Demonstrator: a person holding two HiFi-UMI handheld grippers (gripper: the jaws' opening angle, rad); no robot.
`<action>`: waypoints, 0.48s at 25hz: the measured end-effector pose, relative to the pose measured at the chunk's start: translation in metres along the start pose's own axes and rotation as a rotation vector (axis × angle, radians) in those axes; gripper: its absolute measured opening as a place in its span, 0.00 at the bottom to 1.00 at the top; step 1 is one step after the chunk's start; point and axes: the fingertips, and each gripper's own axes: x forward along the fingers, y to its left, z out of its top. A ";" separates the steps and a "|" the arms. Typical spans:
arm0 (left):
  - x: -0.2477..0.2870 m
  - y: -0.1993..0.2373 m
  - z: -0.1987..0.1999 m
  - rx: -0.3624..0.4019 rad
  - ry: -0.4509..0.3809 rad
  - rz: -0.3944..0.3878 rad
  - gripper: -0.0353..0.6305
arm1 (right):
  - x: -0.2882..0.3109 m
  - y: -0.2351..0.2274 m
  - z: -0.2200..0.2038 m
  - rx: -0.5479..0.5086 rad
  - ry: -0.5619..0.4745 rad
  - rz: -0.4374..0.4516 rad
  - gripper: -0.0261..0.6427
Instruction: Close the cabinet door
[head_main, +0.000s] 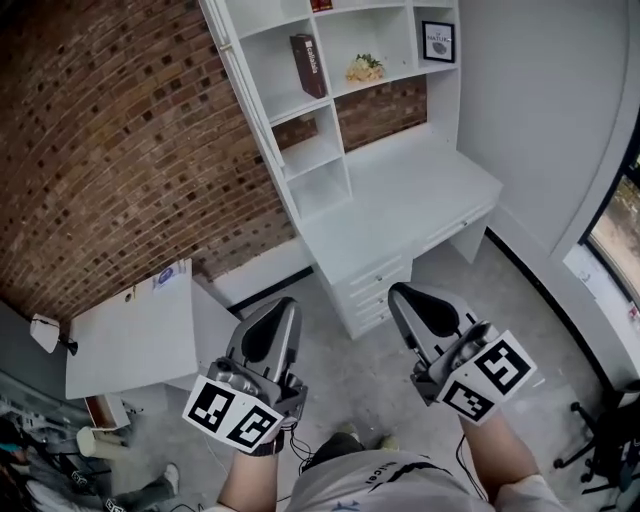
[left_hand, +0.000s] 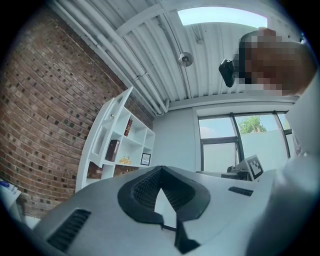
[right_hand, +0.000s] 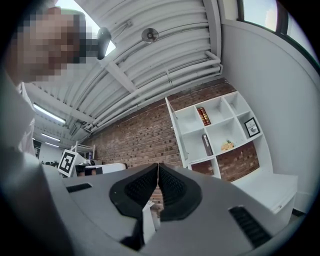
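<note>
A tall white shelf unit (head_main: 320, 110) with open compartments stands against the brick wall, joined to a white desk (head_main: 410, 185). Along its left edge a narrow white door panel (head_main: 235, 80) stands out from the shelves; the same door (right_hand: 178, 134) looks swung open in the right gripper view. Both grippers are held low, in front of the person and well short of the unit. My left gripper (head_main: 283, 303) (left_hand: 160, 168) is shut with nothing in it. My right gripper (head_main: 398, 290) (right_hand: 158, 165) has its pads together and also holds nothing.
A drawer stack (head_main: 375, 290) sits under the desk's left end. A low white cabinet (head_main: 130, 340) stands at the left by the brick wall. A dark book (head_main: 308, 65), flowers (head_main: 365, 68) and a framed picture (head_main: 437, 40) sit on the shelves. An office chair base (head_main: 600, 440) is at the right.
</note>
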 end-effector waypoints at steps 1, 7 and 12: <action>0.001 0.001 0.003 0.004 -0.004 0.001 0.07 | 0.001 0.001 0.000 -0.004 -0.001 0.004 0.07; 0.022 0.007 0.005 0.014 -0.012 -0.010 0.07 | 0.018 -0.009 0.007 -0.033 -0.005 0.014 0.07; 0.043 0.033 0.000 0.007 -0.018 -0.019 0.07 | 0.045 -0.022 -0.001 -0.036 0.009 0.023 0.07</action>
